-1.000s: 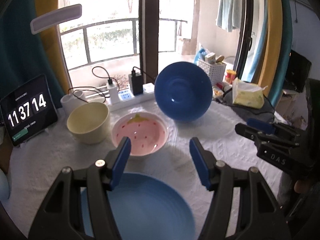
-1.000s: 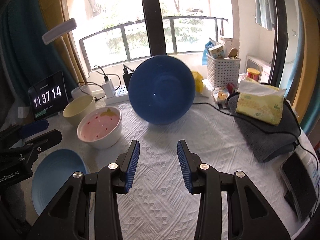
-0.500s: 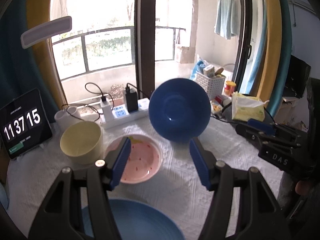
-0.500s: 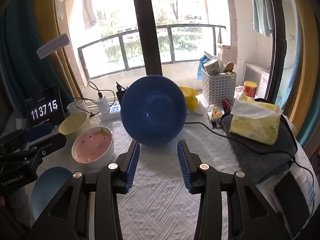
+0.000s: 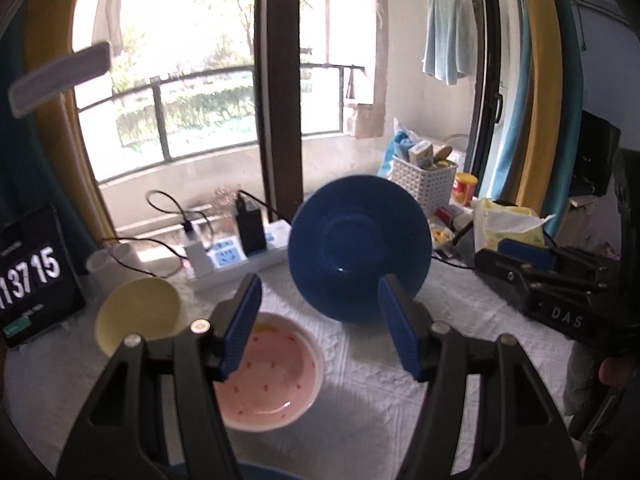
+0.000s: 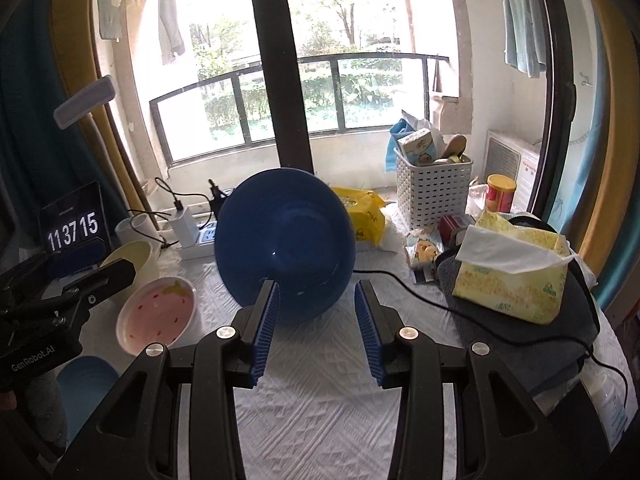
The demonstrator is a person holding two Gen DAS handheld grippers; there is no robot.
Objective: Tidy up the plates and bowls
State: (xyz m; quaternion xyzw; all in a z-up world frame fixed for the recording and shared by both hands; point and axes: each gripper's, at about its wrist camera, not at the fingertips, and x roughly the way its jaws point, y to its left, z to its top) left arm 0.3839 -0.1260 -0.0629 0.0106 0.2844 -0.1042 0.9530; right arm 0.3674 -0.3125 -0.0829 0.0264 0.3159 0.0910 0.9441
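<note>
Cream bowl (image 5: 138,314): far left on counter (image 6: 328,412)
Pink bowl (image 5: 268,372): beside it; upright
Left gripper (image 5: 320,322): jaws apart; empty
Dark blue bowl (image 6: 285,244): tilted on edge; mid-counter
Right gripper (image 6: 316,330): jaws apart; empty

Window: large glazed doors (image 6: 360,92) fill the far wall, split by a dark upright post (image 6: 280,64).
Balcony: beyond the glass, a dark metal railing (image 6: 304,66) with green hedges and trees behind it.
Light: bright daylight from outside; the room's edges are dim.
Curtains: a yellow curtain (image 5: 540,80) and a teal one (image 5: 568,92) hang at the right; a yellow curtain and dark teal fabric at the left.
Laundry: a pale blue towel (image 5: 446,36) hangs on the balcony at the right.
Lamp: a white bar-shaped lamp head (image 6: 85,101) reaches in at the upper left.
Counter: covered with a white textured cloth (image 6: 328,408).
</note>
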